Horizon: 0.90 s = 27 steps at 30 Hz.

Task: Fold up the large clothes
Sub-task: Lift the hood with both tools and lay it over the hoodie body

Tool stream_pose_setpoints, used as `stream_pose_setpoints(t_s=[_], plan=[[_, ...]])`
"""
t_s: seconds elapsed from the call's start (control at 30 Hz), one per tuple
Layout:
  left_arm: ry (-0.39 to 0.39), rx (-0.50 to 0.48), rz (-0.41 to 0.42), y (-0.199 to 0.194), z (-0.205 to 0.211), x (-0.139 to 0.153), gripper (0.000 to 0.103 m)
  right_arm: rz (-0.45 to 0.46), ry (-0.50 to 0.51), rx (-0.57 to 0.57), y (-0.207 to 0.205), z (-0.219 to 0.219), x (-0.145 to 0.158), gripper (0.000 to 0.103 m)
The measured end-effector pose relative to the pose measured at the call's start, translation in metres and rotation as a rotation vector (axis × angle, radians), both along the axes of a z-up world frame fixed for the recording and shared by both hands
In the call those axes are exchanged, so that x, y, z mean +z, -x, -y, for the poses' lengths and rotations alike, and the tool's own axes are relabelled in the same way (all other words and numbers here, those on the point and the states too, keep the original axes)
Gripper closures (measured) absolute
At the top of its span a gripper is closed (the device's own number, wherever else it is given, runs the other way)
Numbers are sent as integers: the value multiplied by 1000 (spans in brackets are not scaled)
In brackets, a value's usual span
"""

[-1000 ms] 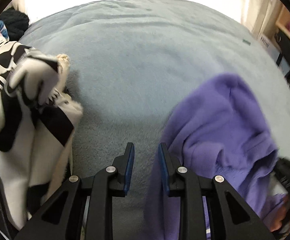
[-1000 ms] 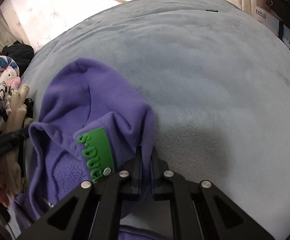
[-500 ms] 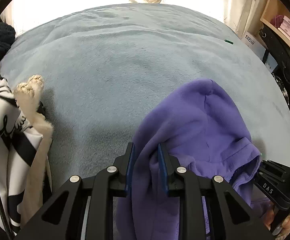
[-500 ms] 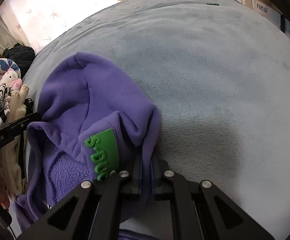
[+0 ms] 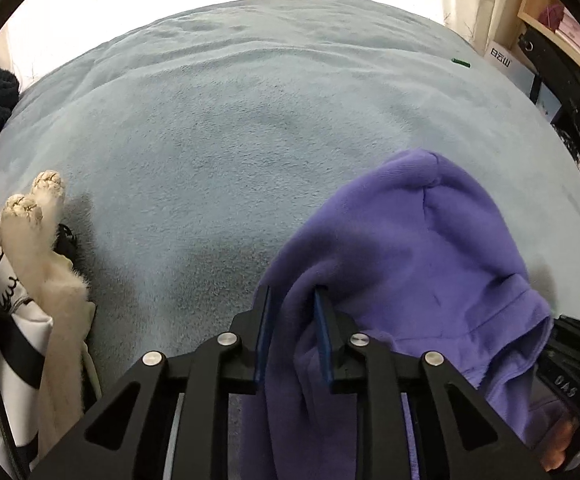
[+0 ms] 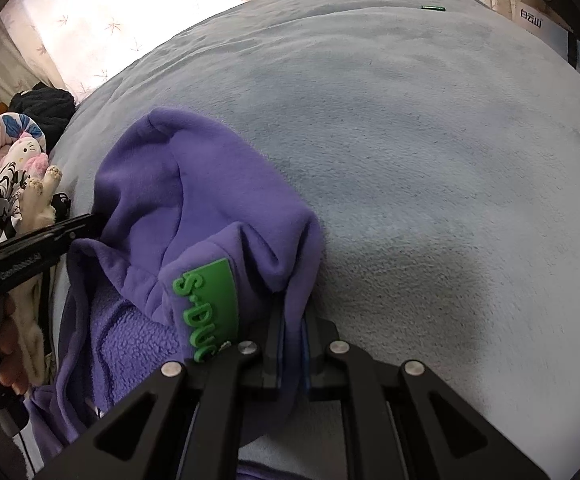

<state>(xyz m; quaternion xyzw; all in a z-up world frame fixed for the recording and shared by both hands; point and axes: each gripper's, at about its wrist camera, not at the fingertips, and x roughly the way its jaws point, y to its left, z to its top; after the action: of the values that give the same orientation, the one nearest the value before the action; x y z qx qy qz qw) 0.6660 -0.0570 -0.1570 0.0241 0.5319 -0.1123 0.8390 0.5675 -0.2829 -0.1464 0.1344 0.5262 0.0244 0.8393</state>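
Two hand-held grippers each pinch one purple hoodie (image 6: 194, 200) on the blue-grey bed (image 5: 250, 128): left hand-held gripper (image 5: 292, 304), right hand-held gripper (image 6: 290, 320). Maybe two toys sit nearby.

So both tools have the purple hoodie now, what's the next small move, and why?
Probably draw the two tools apart and lift a little to spread the hoodie over the bare grey blanket. The left tool and right tool each pinch a bunched fold, and the cloth between them is crumpled.
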Motion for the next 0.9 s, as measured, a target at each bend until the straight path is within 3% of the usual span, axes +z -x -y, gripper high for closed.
stream_pose_setpoints(t_s=[0.1, 0.13, 0.2, 0.37, 0.5, 0.57, 0.7, 0.9], plan=[[-17, -4, 6, 2, 1, -6, 85, -8, -50, -15, -4, 5, -2, 93], [-27, -5, 3, 3, 2, -9, 96, -8, -63, -18, -5, 6, -2, 93], [-62, -15, -18, 3, 5, -16, 98, -11, -73, -18, -8, 5, -2, 93], [-120, 27, 27, 12, -5, 3, 100, 32, 120, 62, -2, -17, 9, 97], [-150, 59, 83, 27, -30, 38, 100, 102, 153, 63, 14, -13, 27, 98], [-135, 54, 100, 39, -43, 55, 100, 129, 179, 68, 21, -15, 37, 98], [-70, 31, 164, 75, -62, 89, 100, 274, 336, 107, 54, -41, 70, 98], [96, 72, 277, 156, -108, 118, 100, 553, 558, 173, 151, -82, 112, 98]])
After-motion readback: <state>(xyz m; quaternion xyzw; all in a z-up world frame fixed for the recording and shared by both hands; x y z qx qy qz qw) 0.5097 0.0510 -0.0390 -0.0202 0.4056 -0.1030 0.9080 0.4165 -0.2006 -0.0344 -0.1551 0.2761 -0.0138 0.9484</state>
